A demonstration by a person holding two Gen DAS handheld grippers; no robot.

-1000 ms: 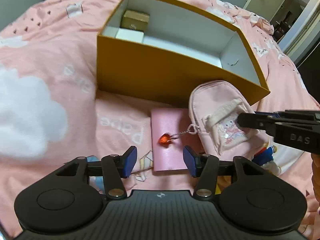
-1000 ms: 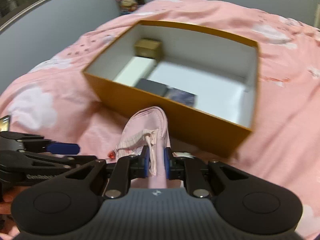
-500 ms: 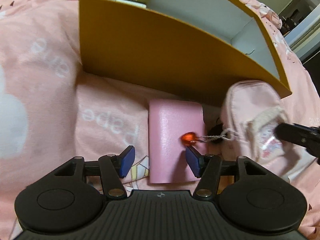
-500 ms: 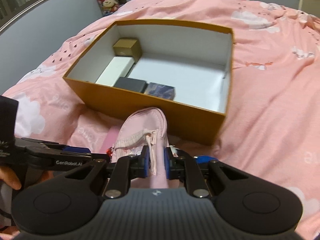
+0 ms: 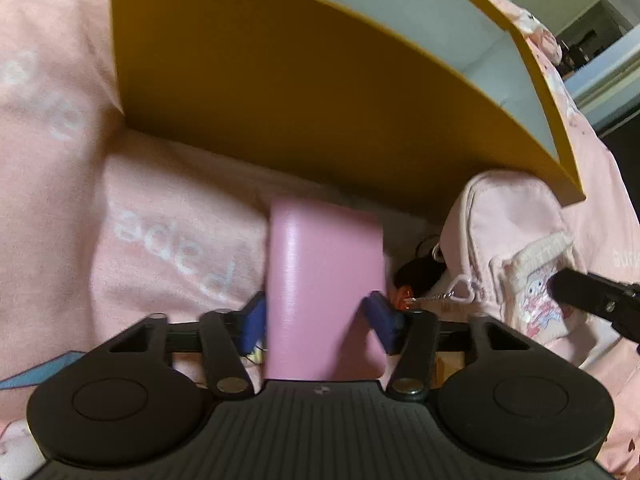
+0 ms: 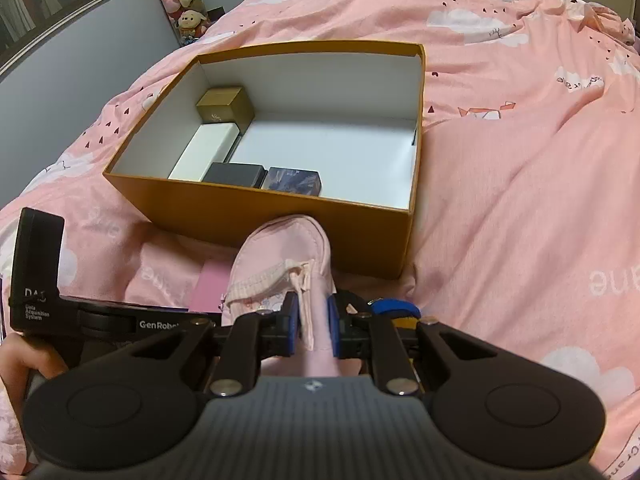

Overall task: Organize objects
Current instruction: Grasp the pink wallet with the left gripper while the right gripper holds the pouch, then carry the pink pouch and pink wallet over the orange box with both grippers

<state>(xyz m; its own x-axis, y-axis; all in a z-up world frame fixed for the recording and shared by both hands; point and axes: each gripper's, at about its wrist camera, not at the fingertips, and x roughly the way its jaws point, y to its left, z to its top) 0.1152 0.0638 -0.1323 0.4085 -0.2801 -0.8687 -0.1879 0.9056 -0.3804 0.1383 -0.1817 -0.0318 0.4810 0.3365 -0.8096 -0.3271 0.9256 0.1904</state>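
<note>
Box [image 5: 280,92] wall just beyond wallet [image 5: 324,280]

Orange box [image 5: 280,92] top beyond frame edge

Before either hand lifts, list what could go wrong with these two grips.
1. The left gripper has just been closing on the pink notebook; its blue pads meet only the near edges, so the book may slip or tilt when raised.
2. The red charm on the pouch's chain lies beside the left gripper's right-side pad and could snag.
3. The right gripper pinches only a fold of the pink pouch; it may sag against the orange box wall.
</note>
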